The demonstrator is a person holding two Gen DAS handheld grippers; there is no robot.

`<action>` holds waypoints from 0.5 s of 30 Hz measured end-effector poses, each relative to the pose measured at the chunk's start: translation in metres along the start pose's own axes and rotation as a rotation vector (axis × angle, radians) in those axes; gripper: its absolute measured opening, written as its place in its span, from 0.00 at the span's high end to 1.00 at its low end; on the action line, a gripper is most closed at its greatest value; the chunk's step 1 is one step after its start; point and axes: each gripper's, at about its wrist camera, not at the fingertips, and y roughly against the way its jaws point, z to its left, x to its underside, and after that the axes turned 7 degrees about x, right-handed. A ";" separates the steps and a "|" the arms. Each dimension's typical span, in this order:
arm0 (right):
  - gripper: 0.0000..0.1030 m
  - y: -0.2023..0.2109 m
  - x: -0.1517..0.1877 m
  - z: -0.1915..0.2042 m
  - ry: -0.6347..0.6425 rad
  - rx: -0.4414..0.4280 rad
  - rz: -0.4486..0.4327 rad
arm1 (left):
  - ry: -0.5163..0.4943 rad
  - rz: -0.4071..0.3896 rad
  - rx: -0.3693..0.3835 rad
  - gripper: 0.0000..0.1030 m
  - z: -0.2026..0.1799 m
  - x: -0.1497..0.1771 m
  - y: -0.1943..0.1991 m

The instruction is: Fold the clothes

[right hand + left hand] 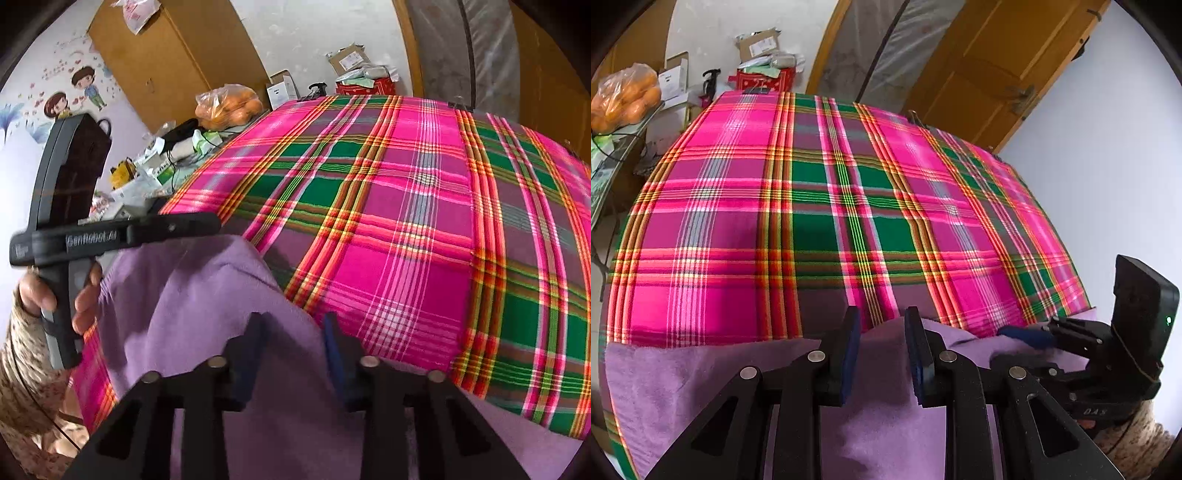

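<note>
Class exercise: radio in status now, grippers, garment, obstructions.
Left gripper and right gripper each pinching purple garment. Garment bunched at plaid sheet's near edge. Nothing obstructing.

Purple garment [207, 306] bunched on plaid sheet [424, 229], btwn right gripper [295, 332] fingers; left gripper [207, 225] at far edge.

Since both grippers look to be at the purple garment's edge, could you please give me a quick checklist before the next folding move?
1. Left gripper has purple garment between its fingers: ok, a raised ridge of cloth sits there.
2. Left grip firm: cannot tell, the contact of the pads is not clear.
3. Right gripper holds cloth: cannot tell, fabric lies between and under its fingers, blurred.
4. Plaid cloth ahead free of clutter: ok.
5. Grippers apart from each other: ok, the right gripper sits to the side in the left wrist view.
6. Bag of oranges off the folding area: ok.
</note>
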 end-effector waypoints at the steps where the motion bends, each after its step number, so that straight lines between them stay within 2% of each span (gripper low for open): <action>1: 0.81 0.002 0.001 -0.001 -0.001 -0.001 -0.006 | -0.002 0.000 -0.001 0.76 -0.001 -0.002 -0.001; 3: 0.89 0.008 0.006 -0.005 -0.015 -0.008 -0.023 | -0.008 -0.002 0.000 0.76 -0.005 -0.006 -0.003; 5: 0.91 0.013 0.011 -0.005 -0.024 -0.021 -0.035 | -0.018 -0.004 0.001 0.76 -0.008 -0.010 -0.006; 15: 0.93 0.030 0.030 0.021 0.043 -0.041 -0.071 | -0.071 0.012 0.028 0.76 -0.034 -0.017 -0.018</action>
